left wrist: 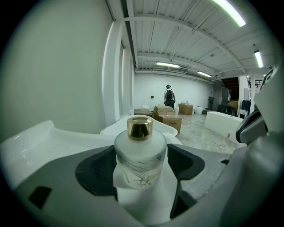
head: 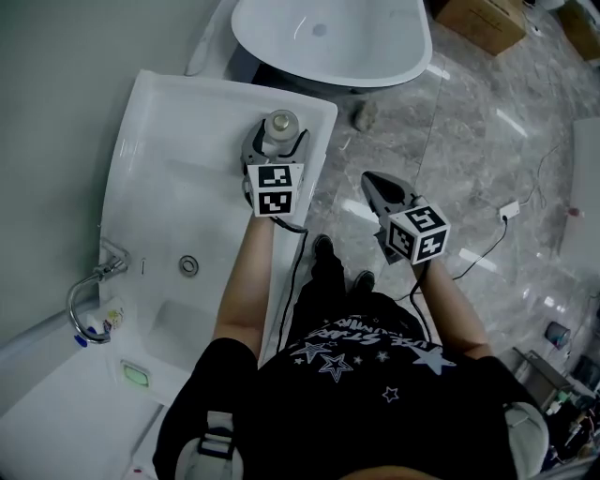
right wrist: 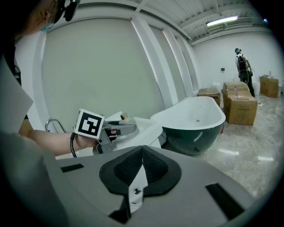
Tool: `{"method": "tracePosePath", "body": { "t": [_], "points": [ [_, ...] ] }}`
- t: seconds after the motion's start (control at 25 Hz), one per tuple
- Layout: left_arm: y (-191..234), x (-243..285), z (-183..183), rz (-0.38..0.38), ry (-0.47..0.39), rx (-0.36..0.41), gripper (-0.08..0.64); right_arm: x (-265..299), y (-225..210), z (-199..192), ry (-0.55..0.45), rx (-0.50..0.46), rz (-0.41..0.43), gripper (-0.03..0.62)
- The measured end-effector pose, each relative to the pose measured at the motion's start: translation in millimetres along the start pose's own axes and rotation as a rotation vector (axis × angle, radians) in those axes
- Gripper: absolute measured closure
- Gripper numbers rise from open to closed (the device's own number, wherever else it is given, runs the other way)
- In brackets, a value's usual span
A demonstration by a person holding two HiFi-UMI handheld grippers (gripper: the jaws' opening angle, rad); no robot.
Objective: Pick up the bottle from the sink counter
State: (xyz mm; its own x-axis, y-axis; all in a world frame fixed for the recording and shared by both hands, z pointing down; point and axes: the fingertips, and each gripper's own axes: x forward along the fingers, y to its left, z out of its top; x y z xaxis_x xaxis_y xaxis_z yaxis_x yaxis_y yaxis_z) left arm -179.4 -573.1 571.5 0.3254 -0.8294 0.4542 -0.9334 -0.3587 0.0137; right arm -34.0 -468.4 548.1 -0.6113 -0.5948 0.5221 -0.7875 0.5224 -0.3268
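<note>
A frosted glass bottle [left wrist: 140, 159] with a gold cap stands at the far right corner of the white sink counter [head: 178, 141]. My left gripper [left wrist: 141, 166] has its two dark pads pressed against the bottle's sides. In the head view the bottle [head: 281, 127] shows just past the left gripper [head: 277, 142]. Off the counter's right side, my right gripper [head: 380, 187] hangs over the marble floor; its jaws are shut with nothing between them [right wrist: 141, 170]. The right gripper view also catches the left gripper [right wrist: 117, 128] and the bottle's cap [right wrist: 124, 116].
A chrome faucet [head: 94, 291] and a drain [head: 189, 266] lie in the basin at the near left, with a green soap [head: 137, 375] closer still. A white bathtub [head: 328, 42] stands beyond the counter. Cardboard boxes [head: 478, 21] and a power strip [head: 508, 210] are on the floor.
</note>
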Motion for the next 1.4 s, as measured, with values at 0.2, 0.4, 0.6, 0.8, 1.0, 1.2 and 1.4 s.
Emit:
{"method": "tracePosePath", "body": {
  "t": [0.2, 0.4, 0.6, 0.8, 1.0, 1.2, 1.4],
  "points": [
    [5.0, 9.3, 5.2, 0.020, -0.003, -0.018, 0.215, -0.4, -9.0, -0.8, -0.003, 0.018, -0.002, 0.586],
    [5.1, 16.8, 1.1, 0.013, 0.027, -0.021, 0.215, -4.3, -14.4, -5.6, 0.004, 0.035, -0.003, 0.586],
    [6.7, 21.2, -1.9, -0.013, 0.051, -0.040, 0.216, -5.7, -20.1, -6.0, -0.003, 0.053, -0.015, 0.586],
    [6.7, 22.2, -1.8, -0.010, 0.051, -0.026, 0.216, -9.6, -22.8, -5.0, -0.013, 0.059, -0.026, 0.586],
    [5.5, 21.2, -1.8, -0.020, 0.049, -0.013, 0.218, -14.5, -23.1, -1.5, -0.034, 0.073, -0.050, 0.586],
    [6.5, 9.9, -2.5, -0.049, 0.055, -0.036, 0.219, -20.3, -17.5, 9.0, -0.064, 0.062, -0.049, 0.586],
    [4.5, -17.7, 6.2, -0.049, 0.019, -0.060, 0.219, -25.8, -14.5, 14.9, -0.086, 0.046, -0.044, 0.586]
  ]
}}
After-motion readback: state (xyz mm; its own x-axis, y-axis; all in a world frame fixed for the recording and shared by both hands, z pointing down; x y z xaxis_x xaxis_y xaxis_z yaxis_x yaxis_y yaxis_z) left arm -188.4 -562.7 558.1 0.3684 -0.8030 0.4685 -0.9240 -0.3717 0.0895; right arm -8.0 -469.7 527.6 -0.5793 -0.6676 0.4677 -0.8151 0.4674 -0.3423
